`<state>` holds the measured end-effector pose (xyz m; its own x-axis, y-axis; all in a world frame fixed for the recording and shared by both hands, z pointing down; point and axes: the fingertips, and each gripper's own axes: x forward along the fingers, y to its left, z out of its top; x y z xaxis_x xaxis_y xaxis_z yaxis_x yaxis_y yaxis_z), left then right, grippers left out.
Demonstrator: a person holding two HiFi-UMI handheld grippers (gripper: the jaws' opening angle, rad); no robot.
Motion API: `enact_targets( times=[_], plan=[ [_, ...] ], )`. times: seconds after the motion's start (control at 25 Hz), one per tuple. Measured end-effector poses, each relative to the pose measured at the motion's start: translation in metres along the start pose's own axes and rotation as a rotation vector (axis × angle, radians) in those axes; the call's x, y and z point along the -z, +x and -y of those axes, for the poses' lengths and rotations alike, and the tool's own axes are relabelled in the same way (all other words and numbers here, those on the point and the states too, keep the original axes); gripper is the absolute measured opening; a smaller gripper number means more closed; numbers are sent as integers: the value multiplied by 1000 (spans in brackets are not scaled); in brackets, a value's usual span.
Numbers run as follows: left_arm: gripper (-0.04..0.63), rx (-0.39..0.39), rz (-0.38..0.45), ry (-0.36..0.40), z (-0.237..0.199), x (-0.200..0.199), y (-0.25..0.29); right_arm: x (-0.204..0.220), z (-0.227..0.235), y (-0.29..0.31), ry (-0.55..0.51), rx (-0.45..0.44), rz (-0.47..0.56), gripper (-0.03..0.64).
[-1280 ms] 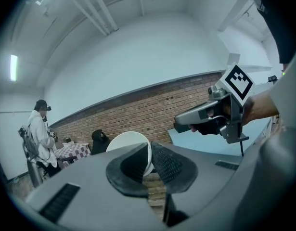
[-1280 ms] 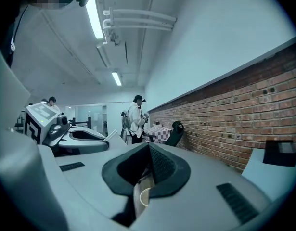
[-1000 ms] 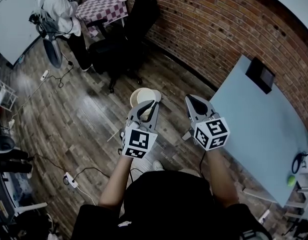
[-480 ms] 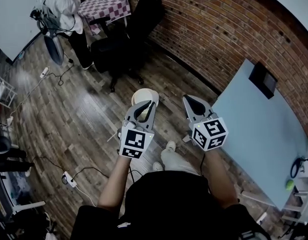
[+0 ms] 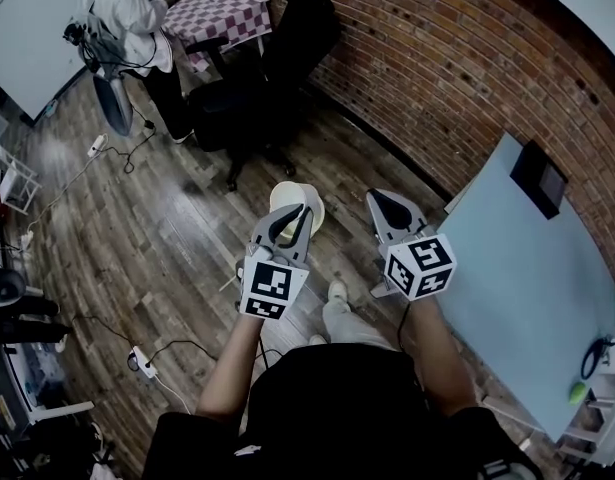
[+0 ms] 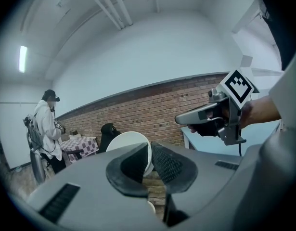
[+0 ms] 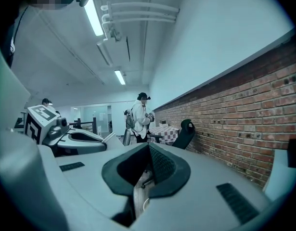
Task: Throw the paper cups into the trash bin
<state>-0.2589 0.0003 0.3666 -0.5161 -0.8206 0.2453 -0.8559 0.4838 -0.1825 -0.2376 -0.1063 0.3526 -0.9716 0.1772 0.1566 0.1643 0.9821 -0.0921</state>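
**Head view:** the camera sits above the person and faces steeply down on the left gripper [image 5: 293, 218], the right gripper [image 5: 391, 206] and the wooden floor [image 5: 157, 238], with both grippers close.

**Left gripper view:** the camera sits low behind its own jaws, nearly level, facing the brick wall [image 6: 152, 107]. The right gripper shows at its right.

**Right gripper view:** the mounting is alike but faces along the wall, with the left gripper at its left.

**Shared by all three views:** the wall, the black chair [image 5: 282, 53], the checked table [image 5: 222, 13] and a standing person [image 5: 122, 18].
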Motion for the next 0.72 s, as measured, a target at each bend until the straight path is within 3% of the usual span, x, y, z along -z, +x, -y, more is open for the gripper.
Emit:
enact_targets(
  times=[0.72],
  plan=[
    [31, -79, -19, -24, -85, -6, 89, -21, 59, 120, -11, -78, -14, 5]
  ],
)
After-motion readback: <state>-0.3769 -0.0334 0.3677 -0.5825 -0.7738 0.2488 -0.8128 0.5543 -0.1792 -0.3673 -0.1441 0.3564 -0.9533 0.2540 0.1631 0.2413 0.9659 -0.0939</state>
